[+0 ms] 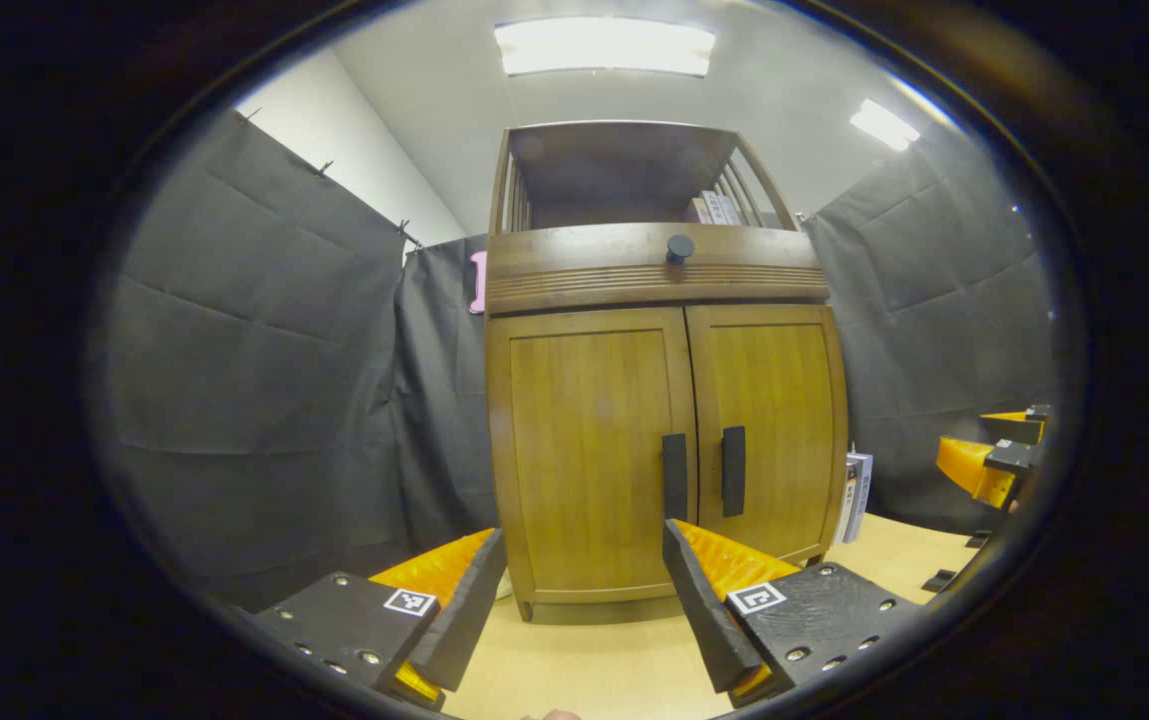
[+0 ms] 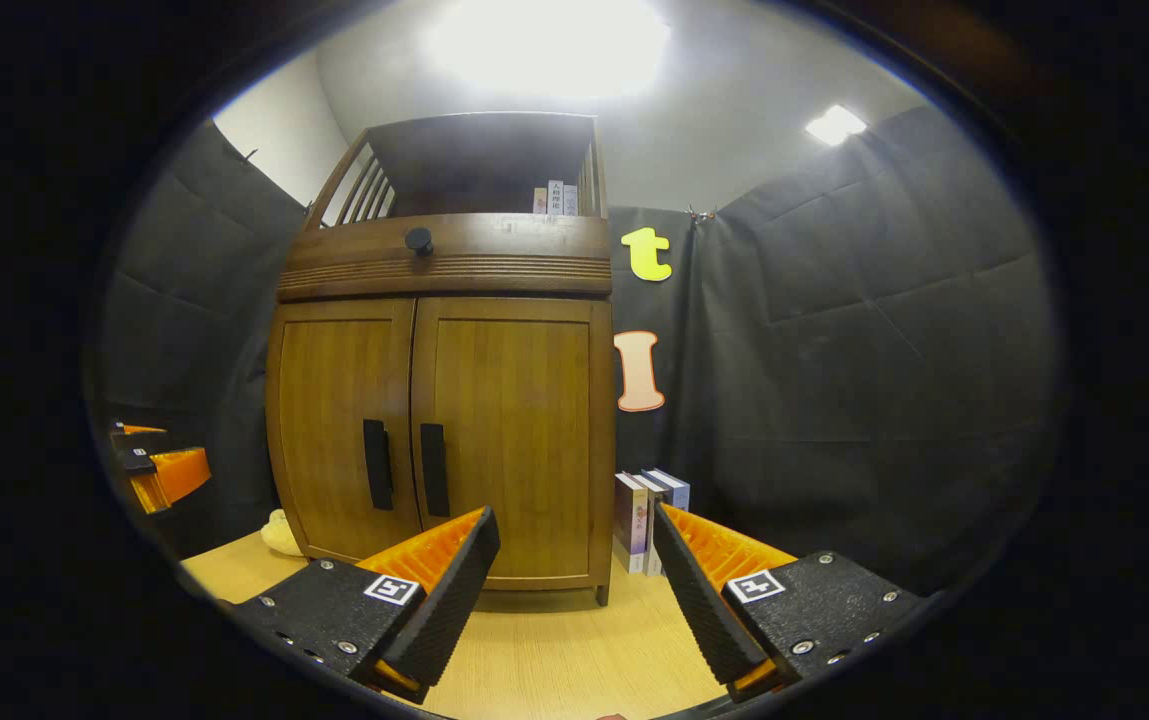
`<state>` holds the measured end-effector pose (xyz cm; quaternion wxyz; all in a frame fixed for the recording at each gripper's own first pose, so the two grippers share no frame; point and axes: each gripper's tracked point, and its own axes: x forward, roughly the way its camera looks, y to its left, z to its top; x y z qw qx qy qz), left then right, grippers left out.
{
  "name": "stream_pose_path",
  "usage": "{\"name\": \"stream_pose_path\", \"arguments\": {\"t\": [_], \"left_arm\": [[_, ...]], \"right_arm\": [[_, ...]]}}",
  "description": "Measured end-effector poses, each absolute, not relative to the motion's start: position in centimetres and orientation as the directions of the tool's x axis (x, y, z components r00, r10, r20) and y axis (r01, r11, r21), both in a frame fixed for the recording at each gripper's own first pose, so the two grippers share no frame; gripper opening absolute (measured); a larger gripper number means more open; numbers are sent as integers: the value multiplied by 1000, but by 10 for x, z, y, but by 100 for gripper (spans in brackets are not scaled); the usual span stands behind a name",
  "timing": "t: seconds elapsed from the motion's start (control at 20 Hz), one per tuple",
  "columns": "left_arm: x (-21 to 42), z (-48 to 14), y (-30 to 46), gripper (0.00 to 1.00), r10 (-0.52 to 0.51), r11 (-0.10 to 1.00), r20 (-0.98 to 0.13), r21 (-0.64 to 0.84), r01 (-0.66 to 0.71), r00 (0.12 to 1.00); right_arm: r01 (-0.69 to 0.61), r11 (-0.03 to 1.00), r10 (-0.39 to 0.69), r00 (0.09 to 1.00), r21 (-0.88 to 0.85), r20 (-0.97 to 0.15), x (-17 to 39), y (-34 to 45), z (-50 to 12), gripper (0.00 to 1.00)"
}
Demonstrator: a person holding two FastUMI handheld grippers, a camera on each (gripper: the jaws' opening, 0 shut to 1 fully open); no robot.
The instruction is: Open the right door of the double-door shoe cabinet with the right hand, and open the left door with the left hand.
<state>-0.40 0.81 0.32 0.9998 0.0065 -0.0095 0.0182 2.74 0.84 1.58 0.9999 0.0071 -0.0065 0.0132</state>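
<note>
Both doors of the shoe cabinet [image 1: 664, 450] are shut on the desk [image 1: 594, 670], so you haven't started opening. Your left gripper [image 1: 584, 610] is released, the left handle [image 1: 674, 477] at 12 o'clock; your right gripper [image 2: 574, 590], also released, must reach the right handle [image 2: 433, 469] at 11 o'clock first.

Bright ceiling panels [image 1: 604, 46] light both sharp views; glare blooms overhead in one, edges bend.
</note>
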Motion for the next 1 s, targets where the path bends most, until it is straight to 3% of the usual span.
{"name": "stream_pose_path", "arguments": {"t": [0.1, 0.2, 0.55, 0.6, 1.0], "left_arm": [[-7, 4, 12, 96, 53, 998, 22, 17, -53, 998], [-11, 3, 16, 84, 67, 998, 17, 17, -67, 998], [-26, -4, 40, 84, 150, 989, -6, 17, -150, 989], [-27, -4, 45, 95, 163, 986, -6, 17, -163, 987], [-47, -11, 77, 84, 276, 961, -29, 31, -275, 961]], "right_arm": [[-47, 999, 47, 998, 13, 30, 43, 17, 26, 96], [-66, 998, 66, 996, -2, 52, 55, 22, 35, 96], [-156, 988, 155, 983, 12, 100, 108, 61, 54, 96], [-165, 986, 163, 981, 16, 103, 115, 68, 55, 95], [-232, 971, 228, 971, 56, 76, 163, 112, 44, 95]]}}
